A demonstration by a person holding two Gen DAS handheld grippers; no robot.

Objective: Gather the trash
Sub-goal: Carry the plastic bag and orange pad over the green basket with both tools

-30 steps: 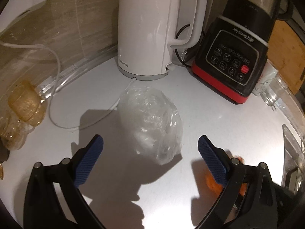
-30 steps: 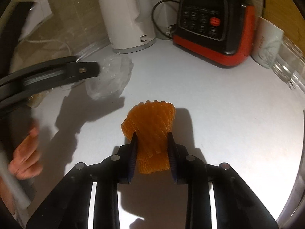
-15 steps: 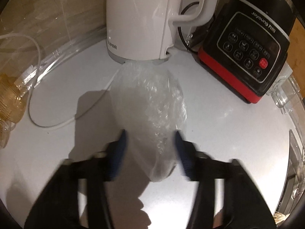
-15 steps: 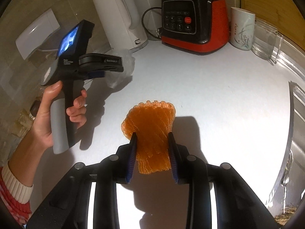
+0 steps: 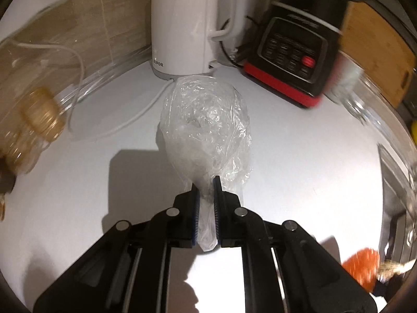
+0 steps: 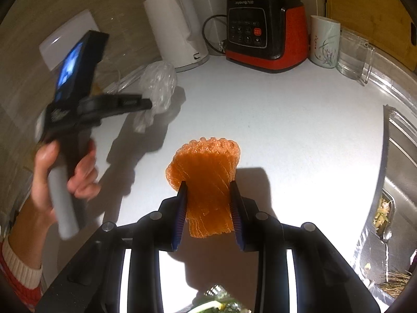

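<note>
Left wrist view: the left gripper (image 5: pixel 206 182) was pinched on the near end of a crumpled clear plastic bag (image 5: pixel 206 125), which extended toward the white electric kettle (image 5: pixel 185 23) at the far edge of the white countertop (image 5: pixel 299 156). A black-and-red blender base (image 5: pixel 294 60) stood right of the kettle. Right wrist view: the right gripper (image 6: pixel 208 185) was clamped on an orange foam fruit net (image 6: pixel 206 172), held above the countertop. At far left the person's left hand (image 6: pixel 62 177) gripped the other tool's handle; a floral cup (image 6: pixel 324 41) and a glass jug (image 6: pixel 354 54) stood far right.
</note>
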